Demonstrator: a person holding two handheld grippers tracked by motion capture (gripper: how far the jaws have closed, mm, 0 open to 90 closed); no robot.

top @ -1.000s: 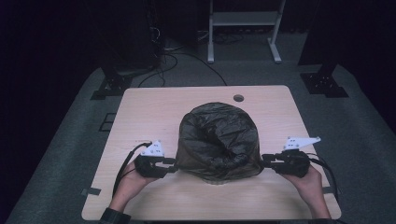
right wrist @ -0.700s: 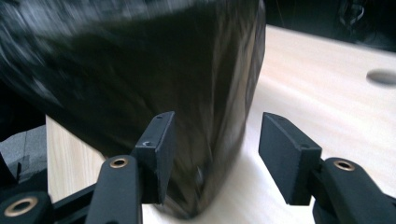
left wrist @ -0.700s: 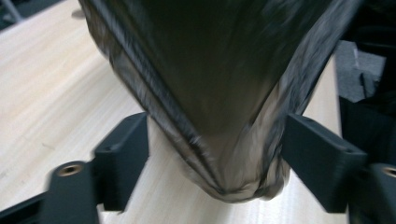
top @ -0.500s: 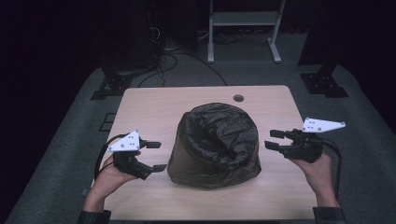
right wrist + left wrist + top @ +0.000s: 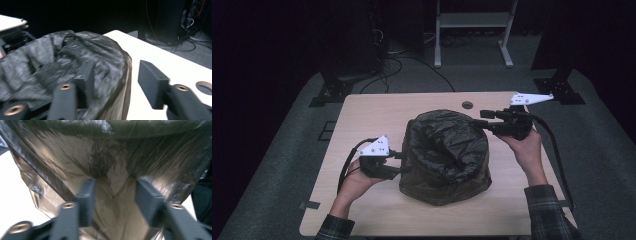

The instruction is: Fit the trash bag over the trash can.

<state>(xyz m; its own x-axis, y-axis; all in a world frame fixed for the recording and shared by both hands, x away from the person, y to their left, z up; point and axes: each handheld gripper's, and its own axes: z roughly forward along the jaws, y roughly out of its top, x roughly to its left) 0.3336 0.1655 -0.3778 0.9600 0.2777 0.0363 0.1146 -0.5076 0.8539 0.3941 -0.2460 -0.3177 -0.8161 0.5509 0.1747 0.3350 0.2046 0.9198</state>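
With the black bag (image 5: 446,156) mid-table, the left gripper (image 5: 398,162) closing on loose film at its base and the right gripper (image 5: 481,119) half-open over its rim, that thin plastic could slip free

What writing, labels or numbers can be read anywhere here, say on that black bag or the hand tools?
None can be read.
black plastic bag: plain crinkled film, no print.
left gripper and right gripper: white plates bear dots, no letters.
table: bare wood, no marking.
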